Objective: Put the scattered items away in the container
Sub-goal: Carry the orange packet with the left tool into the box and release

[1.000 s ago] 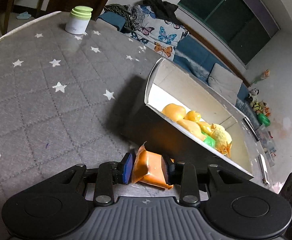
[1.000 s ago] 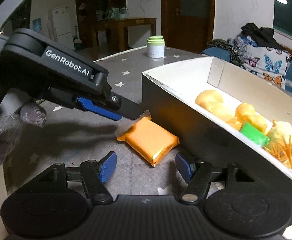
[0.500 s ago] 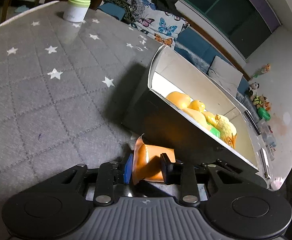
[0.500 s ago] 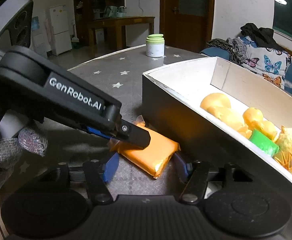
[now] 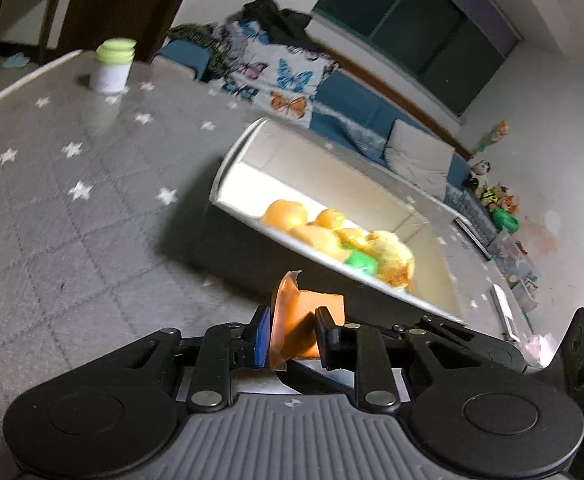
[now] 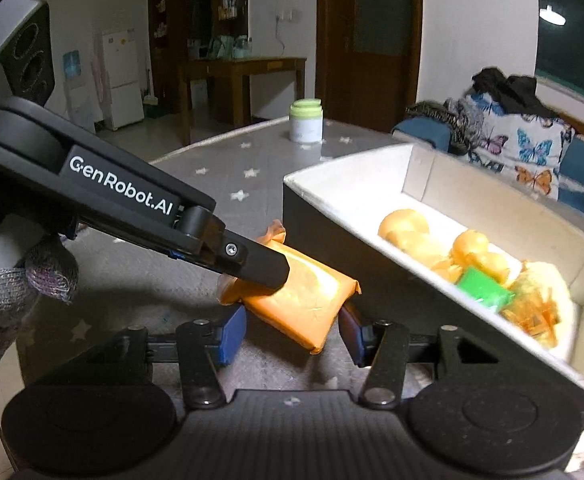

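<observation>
Lifted since a second ago, the glossy orange packet (image 5: 306,322) sits pinched in the left gripper (image 5: 292,338) jaws, right gripper (image 6: 292,334) jaws spread.

From the left wrist we look close along the fingers toward the box (image 5: 251,148) and sofa (image 5: 348,100), from the right wrist low across the table (image 6: 219,164) toward the door, both sharing box, packet (image 6: 304,296) and jar (image 6: 306,120).

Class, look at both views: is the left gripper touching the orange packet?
Touching. In the left wrist view the left gripper is shut on the orange packet, both pads pressed against its sides.
</observation>
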